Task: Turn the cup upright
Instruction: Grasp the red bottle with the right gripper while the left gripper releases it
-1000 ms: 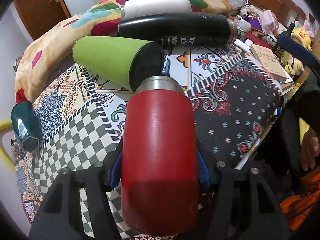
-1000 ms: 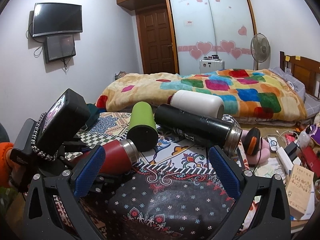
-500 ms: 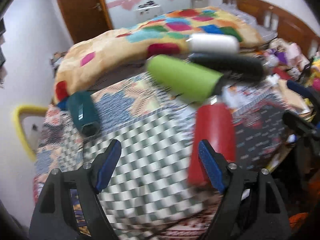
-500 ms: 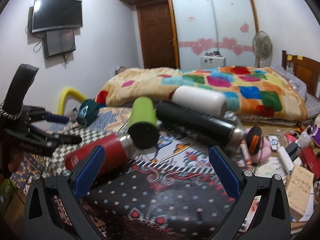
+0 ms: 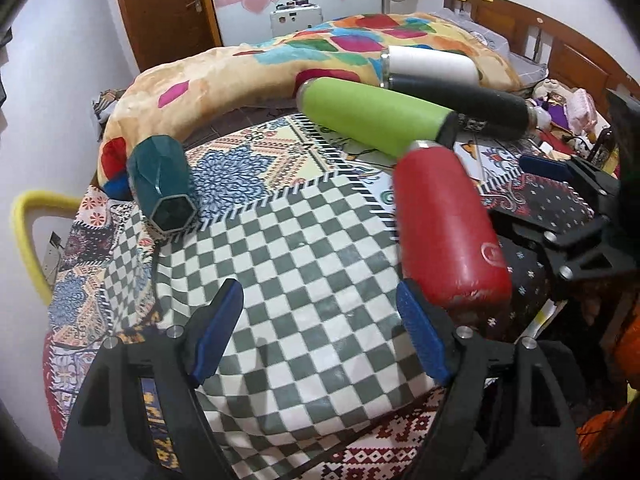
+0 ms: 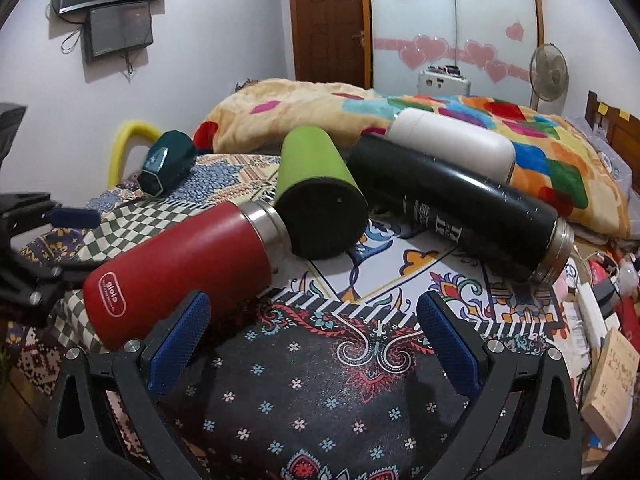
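Observation:
A red cup (image 5: 444,228) lies on its side on the patterned table cloth (image 5: 304,256), steel rim toward the green cup (image 5: 372,116). It also shows in the right wrist view (image 6: 180,268). My left gripper (image 5: 320,336) is open and empty, just left of the red cup's base. My right gripper (image 6: 314,340) is open and empty, in front of the red cup, over the dark cloth. A green cup (image 6: 316,196), a black flask (image 6: 456,204), a white cup (image 6: 452,144) and a dark teal cup (image 6: 164,160) all lie on their sides.
The teal cup (image 5: 164,184) lies at the table's far left. A bed with a colourful blanket (image 5: 280,60) stands behind the table. A yellow chair back (image 5: 28,236) is at the left edge. Boxes and clutter (image 6: 608,364) lie to the right.
My left gripper let go of the red cup, opened and pulled back to the left. The red cup now lies on the table. The right gripper moved closer to the cups.

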Tool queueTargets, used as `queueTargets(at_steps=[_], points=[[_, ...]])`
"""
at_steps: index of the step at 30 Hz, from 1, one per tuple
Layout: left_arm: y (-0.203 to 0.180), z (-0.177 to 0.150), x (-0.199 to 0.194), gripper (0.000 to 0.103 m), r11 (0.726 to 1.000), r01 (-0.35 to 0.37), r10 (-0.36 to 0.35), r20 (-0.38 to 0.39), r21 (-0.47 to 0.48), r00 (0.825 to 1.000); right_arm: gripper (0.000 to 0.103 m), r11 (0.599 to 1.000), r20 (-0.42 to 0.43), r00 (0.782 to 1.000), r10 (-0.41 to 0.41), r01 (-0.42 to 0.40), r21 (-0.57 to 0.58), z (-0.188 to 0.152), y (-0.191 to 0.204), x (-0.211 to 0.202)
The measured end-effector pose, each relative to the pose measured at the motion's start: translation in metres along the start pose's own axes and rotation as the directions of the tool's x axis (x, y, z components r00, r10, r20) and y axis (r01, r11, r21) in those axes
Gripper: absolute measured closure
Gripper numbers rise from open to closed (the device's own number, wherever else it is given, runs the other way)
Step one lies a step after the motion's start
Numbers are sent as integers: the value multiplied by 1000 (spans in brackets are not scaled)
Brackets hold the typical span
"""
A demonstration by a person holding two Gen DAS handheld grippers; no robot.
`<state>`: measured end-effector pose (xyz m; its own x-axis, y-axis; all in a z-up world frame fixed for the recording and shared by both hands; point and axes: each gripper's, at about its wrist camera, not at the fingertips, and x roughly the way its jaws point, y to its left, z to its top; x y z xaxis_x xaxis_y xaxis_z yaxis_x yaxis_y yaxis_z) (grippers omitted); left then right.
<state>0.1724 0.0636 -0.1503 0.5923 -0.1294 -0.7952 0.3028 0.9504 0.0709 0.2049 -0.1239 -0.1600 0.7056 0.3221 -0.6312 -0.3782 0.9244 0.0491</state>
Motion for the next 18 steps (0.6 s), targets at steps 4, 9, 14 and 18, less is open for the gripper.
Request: queueTargets(at_steps=[4, 9, 14, 18], points=[[-3, -2, -3, 25, 999, 11, -11, 27, -30, 1000, 0, 999, -5, 1000, -16, 16, -31, 4, 0, -3], [-6, -8, -6, 25, 995, 74, -70, 57, -63, 996, 0, 996, -16, 999, -41, 39, -82, 10, 1, -4], [-15, -11, -11, 25, 988, 136, -130, 87, -69, 988, 1, 990, -34, 997, -70, 65, -124, 12, 0, -5], [-25, -13, -10, 25, 986, 160, -155, 86, -47, 984, 1, 992, -17, 999, -45, 43, -115, 22, 1, -14]])
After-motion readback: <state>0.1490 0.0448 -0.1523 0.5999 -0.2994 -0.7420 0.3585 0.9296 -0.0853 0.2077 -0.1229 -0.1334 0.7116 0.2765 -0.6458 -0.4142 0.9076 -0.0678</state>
